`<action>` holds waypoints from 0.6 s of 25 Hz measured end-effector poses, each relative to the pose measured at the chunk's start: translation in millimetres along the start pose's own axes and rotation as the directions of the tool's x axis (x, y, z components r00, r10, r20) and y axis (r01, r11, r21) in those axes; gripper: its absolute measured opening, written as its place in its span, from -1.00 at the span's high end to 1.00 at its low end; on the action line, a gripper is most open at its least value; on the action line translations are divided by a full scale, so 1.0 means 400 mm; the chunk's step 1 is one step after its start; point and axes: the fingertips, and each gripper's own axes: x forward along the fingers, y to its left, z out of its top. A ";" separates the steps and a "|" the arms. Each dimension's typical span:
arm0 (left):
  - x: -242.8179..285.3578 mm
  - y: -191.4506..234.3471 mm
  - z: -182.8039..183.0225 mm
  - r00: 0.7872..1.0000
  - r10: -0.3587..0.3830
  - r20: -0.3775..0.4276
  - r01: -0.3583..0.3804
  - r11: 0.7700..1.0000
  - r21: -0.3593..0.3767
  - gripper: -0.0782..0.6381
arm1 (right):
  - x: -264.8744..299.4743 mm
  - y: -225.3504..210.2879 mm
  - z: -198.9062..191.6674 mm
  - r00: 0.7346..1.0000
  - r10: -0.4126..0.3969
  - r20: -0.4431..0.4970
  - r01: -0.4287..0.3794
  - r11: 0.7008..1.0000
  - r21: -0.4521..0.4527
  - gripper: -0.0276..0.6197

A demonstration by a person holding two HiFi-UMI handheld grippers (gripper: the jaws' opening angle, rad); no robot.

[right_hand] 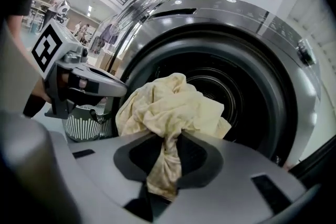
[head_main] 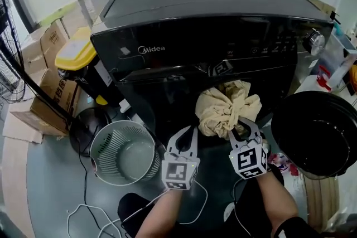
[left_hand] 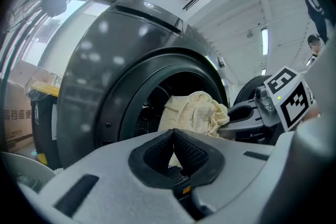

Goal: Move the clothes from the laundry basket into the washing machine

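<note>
Cloth [right_hand: 168,107], cream and wrinkly, at round drum [right_hand: 231,93]

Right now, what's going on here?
A person with a gripper in each hand is loading a front-load washing machine. The right gripper is shut on a bunched pale yellow cloth and holds it at the drum opening. The left gripper is shut with nothing in it, just beside. The laundry basket sits on the floor to the left, with no clothes visible inside. The door hangs open on the right.
</note>
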 end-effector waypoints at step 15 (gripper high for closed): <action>0.040 0.033 -0.046 0.994 0.101 -0.047 -0.101 0.995 0.007 0.76 | 0.444 -0.068 -0.155 0.985 0.046 -0.167 -0.056 0.997 -0.052 0.64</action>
